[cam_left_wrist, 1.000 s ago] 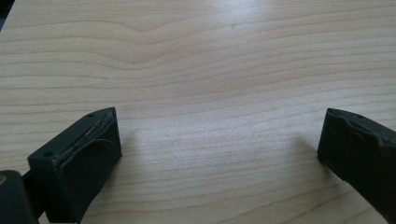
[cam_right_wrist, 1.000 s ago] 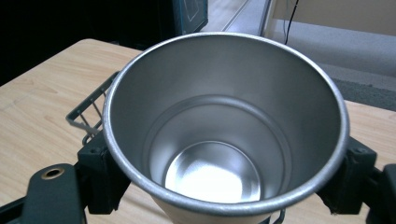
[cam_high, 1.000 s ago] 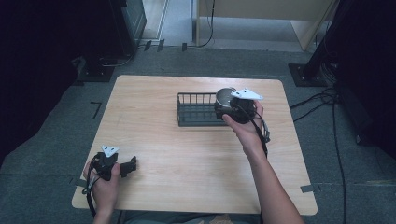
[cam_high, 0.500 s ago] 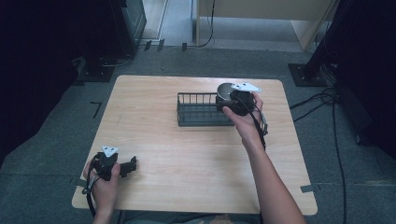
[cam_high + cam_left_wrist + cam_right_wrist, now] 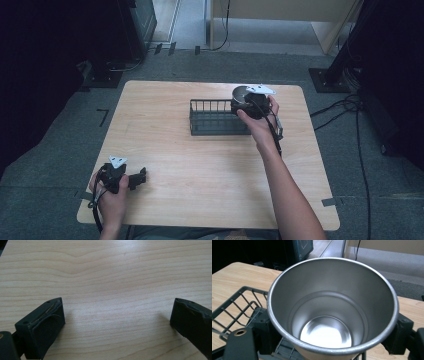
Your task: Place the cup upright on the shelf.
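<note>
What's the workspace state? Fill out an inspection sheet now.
Surface: wooden table, bare wood under the left gripper.
Job's things: steel cup, upright, empty; black wire basket at the table's far middle.
Clutter: nothing seen.
Grippers: left gripper open, low over the table's near left corner; right gripper shut on the cup, at the basket's right end.
Cables: one trails from each gripper; more on the floor at right.
Surroundings: grey floor, dark equipment at both sides.

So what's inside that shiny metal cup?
Nothing: the shiny round metal cup shows a bare, gleaming bottom. Below it lies the black wire basket; the cup hides the part directly underneath.
</note>
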Demonstrator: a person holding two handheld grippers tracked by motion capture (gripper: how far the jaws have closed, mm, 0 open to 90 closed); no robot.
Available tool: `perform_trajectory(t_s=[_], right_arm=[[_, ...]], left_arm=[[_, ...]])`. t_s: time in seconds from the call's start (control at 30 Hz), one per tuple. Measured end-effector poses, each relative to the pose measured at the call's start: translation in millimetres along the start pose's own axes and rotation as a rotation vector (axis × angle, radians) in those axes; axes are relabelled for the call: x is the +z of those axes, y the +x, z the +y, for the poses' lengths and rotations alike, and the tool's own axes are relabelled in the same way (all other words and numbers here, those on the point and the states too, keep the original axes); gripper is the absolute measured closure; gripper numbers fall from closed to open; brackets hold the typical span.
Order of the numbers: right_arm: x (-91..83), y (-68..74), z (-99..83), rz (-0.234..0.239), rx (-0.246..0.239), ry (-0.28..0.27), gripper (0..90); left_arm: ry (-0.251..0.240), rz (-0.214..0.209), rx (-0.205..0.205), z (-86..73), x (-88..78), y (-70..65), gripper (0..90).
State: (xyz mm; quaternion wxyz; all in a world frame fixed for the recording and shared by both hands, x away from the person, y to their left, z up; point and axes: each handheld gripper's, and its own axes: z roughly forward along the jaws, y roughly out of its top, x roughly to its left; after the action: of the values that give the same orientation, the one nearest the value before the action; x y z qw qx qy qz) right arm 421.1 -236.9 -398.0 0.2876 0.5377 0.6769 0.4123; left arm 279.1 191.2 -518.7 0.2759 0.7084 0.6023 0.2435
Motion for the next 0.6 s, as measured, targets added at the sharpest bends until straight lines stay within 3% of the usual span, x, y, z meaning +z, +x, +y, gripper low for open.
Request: perform_trajectory(t_s=[0.3,0.6], right_arm=[[23.0,2.5,-9.7,-0.010,0.014,0.032,18.1],[34.6,5.4,-23.4,-0.011,0.005,0.076,18.0]], left_arm=[[0.000,0.000,0.000,0.0,0.0,0.0,0.0],[0.001,0.000,0.001,0.0,0.0,0.0,0.0]])
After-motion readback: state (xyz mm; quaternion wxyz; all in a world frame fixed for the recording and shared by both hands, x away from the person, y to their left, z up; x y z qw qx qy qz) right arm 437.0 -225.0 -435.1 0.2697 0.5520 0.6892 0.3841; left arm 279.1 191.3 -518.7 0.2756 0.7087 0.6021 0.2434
